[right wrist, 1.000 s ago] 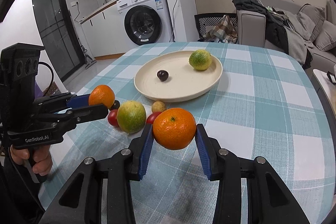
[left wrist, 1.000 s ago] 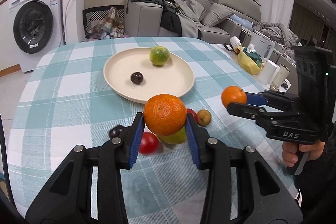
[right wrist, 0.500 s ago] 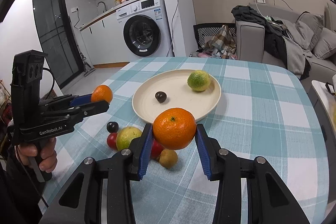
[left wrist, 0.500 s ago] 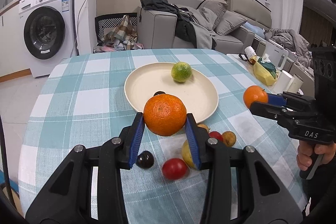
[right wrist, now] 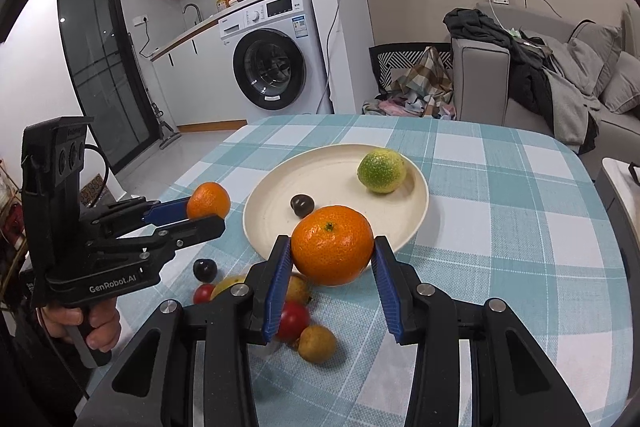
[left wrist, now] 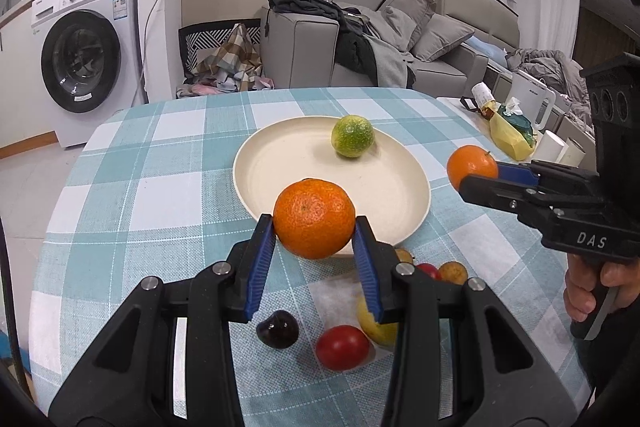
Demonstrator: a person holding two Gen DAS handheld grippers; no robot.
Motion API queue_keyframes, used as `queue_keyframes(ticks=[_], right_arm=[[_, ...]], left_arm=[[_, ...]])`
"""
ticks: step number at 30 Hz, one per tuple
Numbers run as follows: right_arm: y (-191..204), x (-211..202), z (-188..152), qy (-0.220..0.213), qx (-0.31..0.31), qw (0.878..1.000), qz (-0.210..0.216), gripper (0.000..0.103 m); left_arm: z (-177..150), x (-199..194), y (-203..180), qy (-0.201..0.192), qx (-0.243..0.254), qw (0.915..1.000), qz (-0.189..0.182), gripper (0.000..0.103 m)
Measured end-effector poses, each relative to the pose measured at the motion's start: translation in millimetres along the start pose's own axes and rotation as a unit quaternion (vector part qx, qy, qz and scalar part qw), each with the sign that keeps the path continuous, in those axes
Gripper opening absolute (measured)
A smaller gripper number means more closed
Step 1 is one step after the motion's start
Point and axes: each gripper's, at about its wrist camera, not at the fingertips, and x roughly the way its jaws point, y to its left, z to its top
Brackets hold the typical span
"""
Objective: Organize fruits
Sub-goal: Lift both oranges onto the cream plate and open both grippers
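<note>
A round orange mandarin (left wrist: pixel 314 218) is clamped in the left tongs (left wrist: pixel 314 247), another mandarin (right wrist: pixel 332 245) in the right tongs (right wrist: pixel 332 267); both are held above the near rim of the cream round plate (left wrist: pixel 256 183), likely for dropping beside the green citrus (left wrist: pixel 352 136).

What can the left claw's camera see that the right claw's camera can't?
Only the left camera shows the white kettle and yellow bag off to the side. Only the right camera shows the dark fruit on the plate and the kitchen tap. Both show the plate, the green fruit, the washing machine and an orange in each claw.
</note>
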Motion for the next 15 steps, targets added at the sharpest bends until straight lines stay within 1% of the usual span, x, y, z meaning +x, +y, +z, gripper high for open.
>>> queue_keyframes(ticks=[7, 15], right_arm=[[-6, 17, 7, 0.007, 0.014, 1.0, 0.009, 0.042], [-7, 34, 3, 0.02, 0.014, 1.0, 0.014, 0.041]], left_arm=[[3, 16, 6, 0.008, -0.001, 1.0, 0.003, 0.036], [4, 38, 6, 0.02, -0.001, 0.9998, 0.005, 0.036]])
